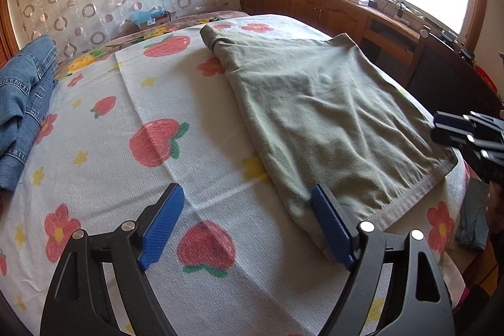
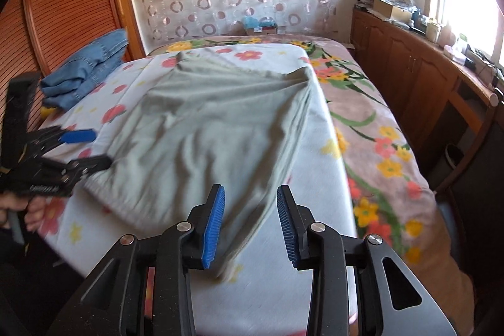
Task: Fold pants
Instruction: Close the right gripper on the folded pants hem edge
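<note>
Grey-green pants (image 1: 321, 115) lie flat on the strawberry-print sheet (image 1: 104, 178), hem edge nearest me. My left gripper (image 1: 247, 225) stands wide open at the pants' near left corner; its right pad (image 1: 330, 229) is against the cloth edge and only sheet lies between the pads. In the right wrist view the pants (image 2: 204, 122) are blurred, with a narrow corner running down under my right gripper (image 2: 251, 225). Its jaws stand partly open and the pads do not press the cloth. The left gripper (image 2: 94, 150) shows at the pants' left edge, and the right gripper (image 1: 466, 131) at their right edge.
Folded blue jeans (image 1: 25, 103) (image 2: 88, 71) lie at the bed's far left. A floral blanket (image 2: 378, 147) covers the bed's right side. Wooden cabinets (image 2: 409, 77) with clutter run under the window. A louvred wooden door (image 2: 63, 5) stands at the left. A hand (image 2: 31, 210) holds the left gripper.
</note>
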{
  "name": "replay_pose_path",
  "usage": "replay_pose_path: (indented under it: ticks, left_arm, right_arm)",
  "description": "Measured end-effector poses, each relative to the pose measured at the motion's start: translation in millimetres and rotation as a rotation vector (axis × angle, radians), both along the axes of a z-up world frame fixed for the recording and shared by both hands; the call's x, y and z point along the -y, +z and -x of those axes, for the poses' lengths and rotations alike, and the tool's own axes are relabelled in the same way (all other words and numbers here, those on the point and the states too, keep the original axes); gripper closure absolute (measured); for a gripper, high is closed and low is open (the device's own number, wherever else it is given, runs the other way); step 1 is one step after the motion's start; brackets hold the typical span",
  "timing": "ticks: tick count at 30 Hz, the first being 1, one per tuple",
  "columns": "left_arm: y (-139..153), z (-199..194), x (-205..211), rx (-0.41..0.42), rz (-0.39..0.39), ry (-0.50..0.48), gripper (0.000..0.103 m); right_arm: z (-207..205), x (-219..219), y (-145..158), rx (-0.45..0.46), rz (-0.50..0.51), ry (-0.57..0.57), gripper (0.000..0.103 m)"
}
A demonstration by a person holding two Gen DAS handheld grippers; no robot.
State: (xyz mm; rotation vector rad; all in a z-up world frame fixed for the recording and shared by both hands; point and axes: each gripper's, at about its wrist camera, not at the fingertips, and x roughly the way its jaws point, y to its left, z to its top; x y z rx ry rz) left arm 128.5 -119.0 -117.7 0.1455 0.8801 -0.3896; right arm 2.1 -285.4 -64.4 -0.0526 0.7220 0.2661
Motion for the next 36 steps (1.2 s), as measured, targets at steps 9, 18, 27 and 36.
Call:
replay_pose_path:
  ticks: [9, 18, 27, 36]
  left_arm:
    - [0, 0, 0, -0.002, -0.001, 0.003, 0.018]
    - [0, 0, -1, -0.002, -0.001, 0.003, 0.018]
    - [0, 0, -1, -0.002, -0.001, 0.003, 0.018]
    - [0, 0, 0, -0.002, -0.001, 0.003, 0.018]
  right_arm:
    - [7, 1, 0, -0.011, 0.022, 0.038, 0.092]
    - [10, 3, -4, -0.022, 0.017, 0.028, 0.094]
    - [17, -3, -9, -0.022, 0.009, -0.016, 0.077]
    - [14, 1, -14, -0.044, -0.045, -0.028, 0.069]
